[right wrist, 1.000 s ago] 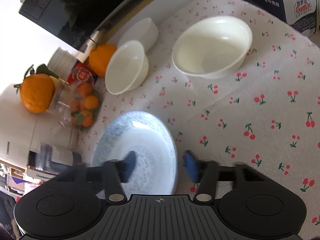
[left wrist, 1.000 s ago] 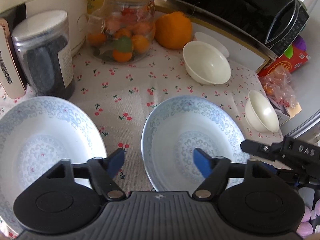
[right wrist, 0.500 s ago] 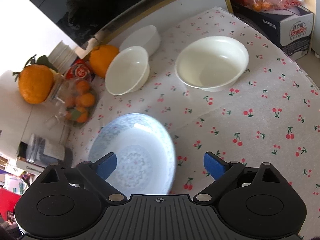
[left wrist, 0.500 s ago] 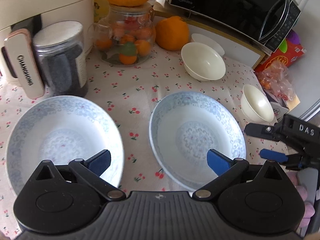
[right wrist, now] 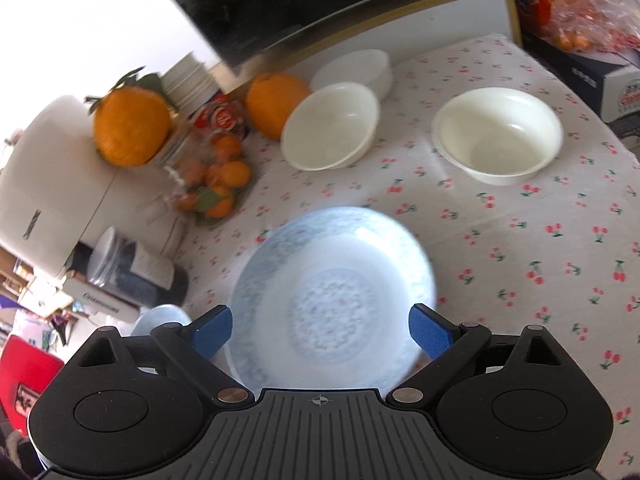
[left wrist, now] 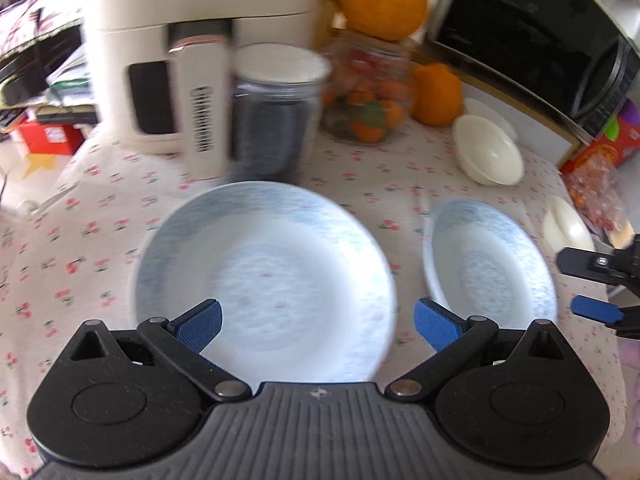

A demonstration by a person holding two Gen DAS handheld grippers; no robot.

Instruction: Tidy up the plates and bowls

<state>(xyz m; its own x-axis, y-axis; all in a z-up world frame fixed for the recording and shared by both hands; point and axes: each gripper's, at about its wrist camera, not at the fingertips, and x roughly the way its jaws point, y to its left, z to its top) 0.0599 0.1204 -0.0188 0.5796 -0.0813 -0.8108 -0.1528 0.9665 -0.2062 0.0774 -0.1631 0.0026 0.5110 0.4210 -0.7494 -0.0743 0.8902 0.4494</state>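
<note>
Two blue-patterned plates lie side by side on the counter [left wrist: 400,184], which is covered in a cherry-print cloth. The left plate [left wrist: 264,280] sits just in front of the dark jar [left wrist: 276,120], with the white appliance [left wrist: 180,60] beside that jar. The right plate [right wrist: 336,296] lies near the left plate but apart from it, away from the jar.

The left gripper [left wrist: 316,322] hangs over the left plate with its jaws spread wide and nothing between the blue pads. The right gripper [right wrist: 320,330] hangs over the right plate, also spread wide and empty.

Three cream bowls stand beyond the right plate. One bowl [right wrist: 330,126] sits just beside a large orange [right wrist: 276,104], with a second bowl [right wrist: 356,70] close behind it, touching or nearly so. The third bowl [right wrist: 498,134] stands apart from them, on the far side from the orange. A glass jar of small oranges [left wrist: 368,96] stands next to the dark jar, with a black microwave [left wrist: 536,36] behind the bowls.
</note>
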